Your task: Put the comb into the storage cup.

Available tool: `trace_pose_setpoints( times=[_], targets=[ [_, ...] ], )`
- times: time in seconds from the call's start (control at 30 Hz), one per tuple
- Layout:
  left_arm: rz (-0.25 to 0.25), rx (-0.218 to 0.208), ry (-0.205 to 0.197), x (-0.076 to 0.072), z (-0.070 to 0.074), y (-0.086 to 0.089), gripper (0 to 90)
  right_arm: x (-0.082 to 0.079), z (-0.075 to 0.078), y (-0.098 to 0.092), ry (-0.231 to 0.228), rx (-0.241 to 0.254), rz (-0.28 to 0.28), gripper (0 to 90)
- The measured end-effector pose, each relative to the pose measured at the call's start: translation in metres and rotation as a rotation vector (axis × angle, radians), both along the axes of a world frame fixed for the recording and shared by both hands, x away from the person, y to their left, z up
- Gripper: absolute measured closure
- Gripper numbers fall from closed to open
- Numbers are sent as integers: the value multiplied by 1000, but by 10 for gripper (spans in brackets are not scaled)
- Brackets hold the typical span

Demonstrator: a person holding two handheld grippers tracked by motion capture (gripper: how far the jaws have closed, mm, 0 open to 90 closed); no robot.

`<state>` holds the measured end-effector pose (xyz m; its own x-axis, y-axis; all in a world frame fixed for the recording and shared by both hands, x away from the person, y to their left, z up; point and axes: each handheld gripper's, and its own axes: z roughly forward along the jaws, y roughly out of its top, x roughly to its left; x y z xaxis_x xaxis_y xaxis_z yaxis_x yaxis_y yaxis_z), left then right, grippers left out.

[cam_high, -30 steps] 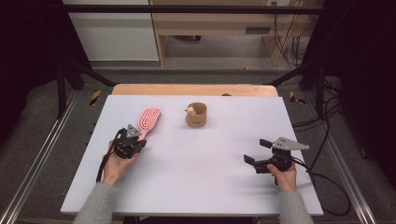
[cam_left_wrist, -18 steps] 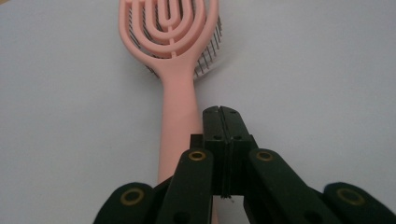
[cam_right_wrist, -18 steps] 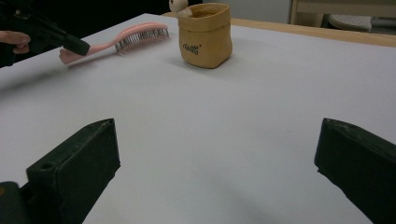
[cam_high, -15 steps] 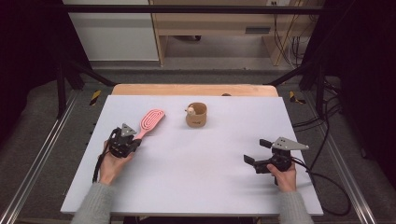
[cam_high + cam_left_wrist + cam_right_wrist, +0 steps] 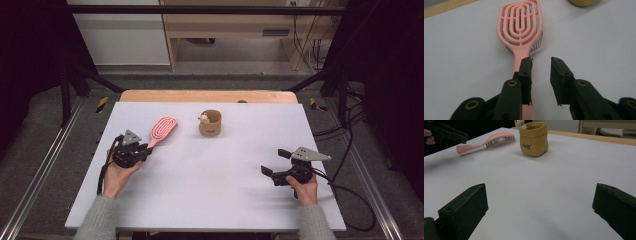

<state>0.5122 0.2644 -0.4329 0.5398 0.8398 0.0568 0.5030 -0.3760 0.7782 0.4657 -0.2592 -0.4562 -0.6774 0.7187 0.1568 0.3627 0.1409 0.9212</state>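
A pink hairbrush [image 5: 162, 130] lies flat on the white table, bristles down, handle toward my left gripper [image 5: 145, 149]. In the left gripper view the brush [image 5: 520, 22] stretches away and its handle runs under the left-hand jaw. My left gripper [image 5: 541, 60] has just been opening, and its jaws stand apart with only bare table in the gap. My right gripper [image 5: 275, 162] rests at the table's right front, wide open [image 5: 540, 188] and holding nothing.
A small tan pouch [image 5: 210, 123] with a toy bear's head peeking out stands at the back middle, seen in the right gripper view as the pouch [image 5: 534, 140] beside the brush [image 5: 491, 141]. A wooden strip [image 5: 207, 96] runs along the table's far edge.
My left hand has drawn back slightly to the left, away from the brush head. The brush lies where it was. My right gripper has kept still.
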Motion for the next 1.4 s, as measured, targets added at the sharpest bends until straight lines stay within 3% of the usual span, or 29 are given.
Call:
trace_pose_setpoints(
  times=[0.1, 0.23, 0.47, 0.67, 0.97, 1.4],
  targets=[
    [9, -38, -26, -3, 6, 2, 550, 0, 0, 0, 0, 1, 0, 4],
    [22, -59, -51, -6, 14, 5, 380, 0, 0, 0, 0, 1, 0, 4],
    [24, -90, -53, -8, 20, 7, 256, 0, 0, 0, -1, 2, 0, 4],
    [39, -88, -58, -10, 25, 6, 128, 0, 1, 0, 0, 5, -1, 4],
    [39, -115, -61, -11, 31, 6, 30, -1, 1, -1, -5, 1, -1, 4],
    [9, -119, -68, -10, 40, 2, 12, -1, 1, -2, -9, 3, -2, 3]
  ],
)
